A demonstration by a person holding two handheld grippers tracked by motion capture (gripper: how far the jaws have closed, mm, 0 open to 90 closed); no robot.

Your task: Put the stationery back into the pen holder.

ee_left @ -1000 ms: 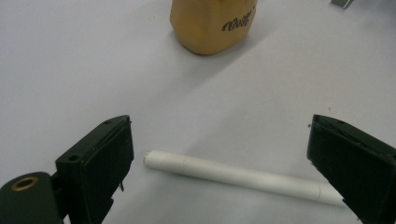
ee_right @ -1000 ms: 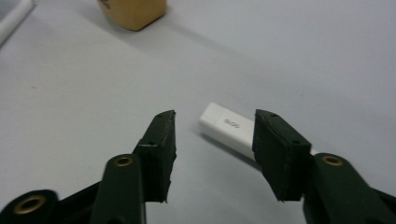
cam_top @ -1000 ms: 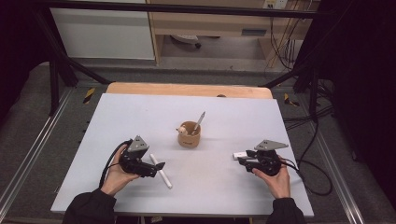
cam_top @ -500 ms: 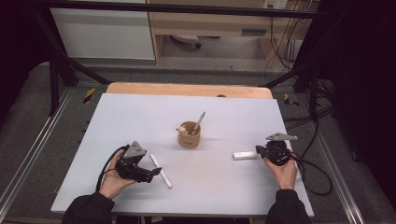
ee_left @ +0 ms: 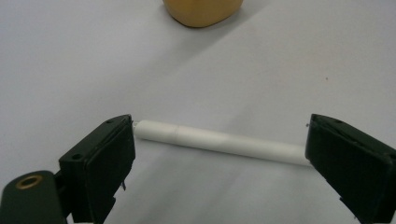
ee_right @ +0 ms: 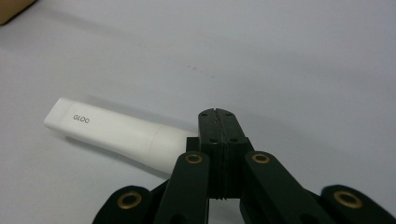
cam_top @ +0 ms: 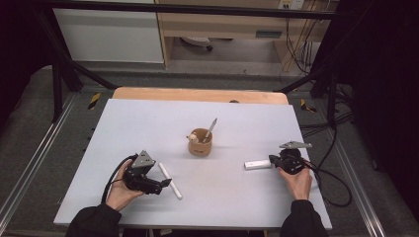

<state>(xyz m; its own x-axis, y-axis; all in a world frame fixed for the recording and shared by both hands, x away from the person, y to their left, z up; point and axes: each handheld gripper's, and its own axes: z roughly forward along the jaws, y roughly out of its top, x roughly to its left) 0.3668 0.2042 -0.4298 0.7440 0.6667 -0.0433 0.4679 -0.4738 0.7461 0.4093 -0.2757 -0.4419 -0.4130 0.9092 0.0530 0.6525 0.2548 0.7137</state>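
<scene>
**On the counter: two white sticks, two grippers at rest beside them**

On the pale grey counter (cam_top: 148, 123), near its middle, stands a small tan cup (cam_top: 200, 142) with a thin utensil (cam_top: 211, 129) leaning out of it.

Left gripper (cam_top: 167, 183): held low at the front left of the counter, a hand behind it. Its fingers (ee_left: 100, 161) are spread wide apart, released. A slim white stick (ee_left: 219, 142) lies flat on the counter between them, running from one finger across to the other. Whether its ends touch the pads cannot be told; the pads do not squeeze it. In the high view the same stick (cam_top: 170, 180) lies slantwise just beside the gripper's tip, and the cup's base shows at the top of the left gripper view.

Right gripper (cam_top: 271, 160): at the front right, pointing toward the middle of the counter. Its fingers (ee_right: 217, 135) have just been closing and now sit clenched pad against pad, with nothing between them. A short white tube marked "GLOO" (ee_right: 112, 133) lies flat on the counter right beside the closed tips, its near end partly hidden behind them. In the high view the tube (cam_top: 257, 164) rests just inward of the gripper, well apart from the cup.
</scene>
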